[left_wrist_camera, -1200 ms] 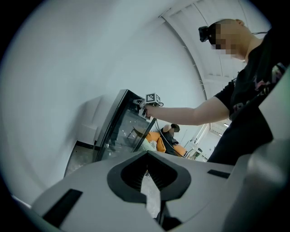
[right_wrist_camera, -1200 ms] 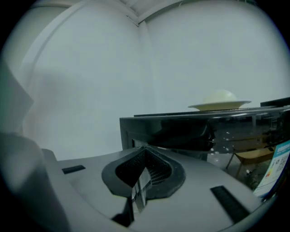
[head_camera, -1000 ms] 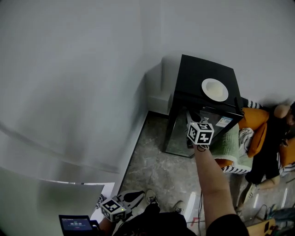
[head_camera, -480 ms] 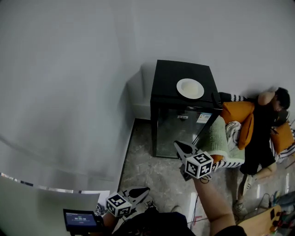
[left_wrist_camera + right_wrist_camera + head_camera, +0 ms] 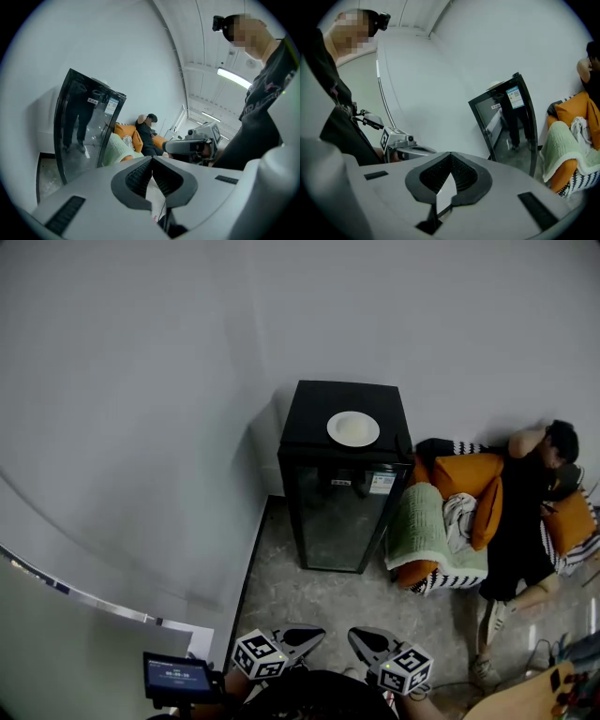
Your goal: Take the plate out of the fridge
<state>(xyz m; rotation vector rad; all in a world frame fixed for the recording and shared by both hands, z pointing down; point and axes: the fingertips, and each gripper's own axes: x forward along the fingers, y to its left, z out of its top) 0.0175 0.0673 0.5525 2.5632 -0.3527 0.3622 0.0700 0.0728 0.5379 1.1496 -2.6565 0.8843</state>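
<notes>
Closest to the camera, at the bottom of the head view, the 2 hand-held grippers sit side by side, each carrying a cube with square markers. The left gripper (image 5: 305, 636) has its 2 jaws pressed together with nothing between the ribbed pads, as its own view shows. The right gripper (image 5: 364, 641) is likewise closed tight and empty. Their tips point toward each other and toward the floor ahead, close together but not touching. Just left of the left gripper, a small dark device with a lit screen (image 5: 176, 677) sits at the lower edge of the view.

Beyond the grippers stretches a grey marbled stone floor (image 5: 309, 601). Farther on, against the pale wall, stands the small black fridge with a glass door (image 5: 339, 507); the door is shut and reflects the room. The round white plate (image 5: 353, 428) lies flat on the fridge's black top, outside the fridge, toward the right half of that surface and well apart from both grippers.

Just right of the fridge, a pale green blanket (image 5: 419, 526) drapes over orange cushions (image 5: 469, 474), and a person in dark clothes (image 5: 525, 521) reclines there beside the wall.
</notes>
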